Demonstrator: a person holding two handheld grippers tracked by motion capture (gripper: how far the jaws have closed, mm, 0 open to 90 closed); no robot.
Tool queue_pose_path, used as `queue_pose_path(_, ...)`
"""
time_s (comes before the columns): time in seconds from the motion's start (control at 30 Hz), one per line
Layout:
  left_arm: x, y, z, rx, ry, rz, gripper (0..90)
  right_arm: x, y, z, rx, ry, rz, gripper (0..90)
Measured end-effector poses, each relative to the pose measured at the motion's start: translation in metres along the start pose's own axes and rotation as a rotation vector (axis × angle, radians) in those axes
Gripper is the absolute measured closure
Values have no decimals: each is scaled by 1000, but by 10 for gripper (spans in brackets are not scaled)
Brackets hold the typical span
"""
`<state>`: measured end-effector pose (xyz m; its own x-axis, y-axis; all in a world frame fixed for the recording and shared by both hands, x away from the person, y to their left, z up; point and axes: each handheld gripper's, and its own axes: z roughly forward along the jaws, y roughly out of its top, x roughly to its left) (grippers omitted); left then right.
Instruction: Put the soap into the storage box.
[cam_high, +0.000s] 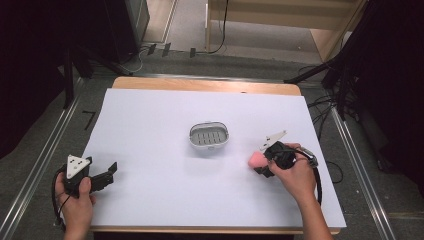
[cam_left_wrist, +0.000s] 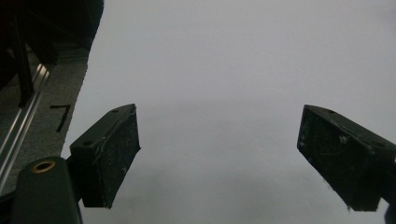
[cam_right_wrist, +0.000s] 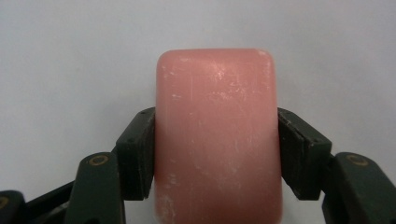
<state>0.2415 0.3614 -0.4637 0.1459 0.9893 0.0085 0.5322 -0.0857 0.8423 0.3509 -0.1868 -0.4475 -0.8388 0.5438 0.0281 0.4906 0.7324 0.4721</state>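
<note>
Nearest you, your left claw (cam_high: 102, 176) sits at the near left corner of the tabletop (cam_high: 160, 125), its jaws spread wide with nothing between them; in the left gripper view they frame bare white surface. It has no part in the work at this point.

Your right claw (cam_high: 263, 161) is at the right side of the tabletop, clamped on the pink soap bar (cam_right_wrist: 217, 135). In the right gripper view both pads press flat against the bar's long sides, roughly at mid-length, and the far end of the bar sticks out past the jaws. From the high view I cannot tell whether the bar rests on the surface or is already lifted clear of it.

Farther in, near the middle of the tabletop, stands the grey soap dish (cam_high: 209, 136), its slotted floor bare. It lies well apart from the bar, up and to the left of your right hand.

My reading: the grasp is done, and that is all. You have yet to carry the bar across, set it inside the dish rim and let go.

Count: one soap bar, one soap dish, two claws, one of them loaded.
</note>
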Motion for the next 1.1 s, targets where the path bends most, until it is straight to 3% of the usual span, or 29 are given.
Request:
queue_pose_path(0.27, 1, 0, 0, 9, -10, -9, 136, 2, 31, -18, -45, 11, -66, 385)
queue_pose_path(0.6, 2, 0, 0, 7, -14, -12, 136, 3, 64, -7, -24, 60, -163, 385)
queue_pose_path(1.07, 2, 1, 1, 9, -18, -12, 136, -1, 85, -4, -33, 73, -195, 384)
queue_pose_path(1.1, 2, 1, 1, 9, -18, -11, 136, -2, 89, -4, -37, 77, -214, 384)
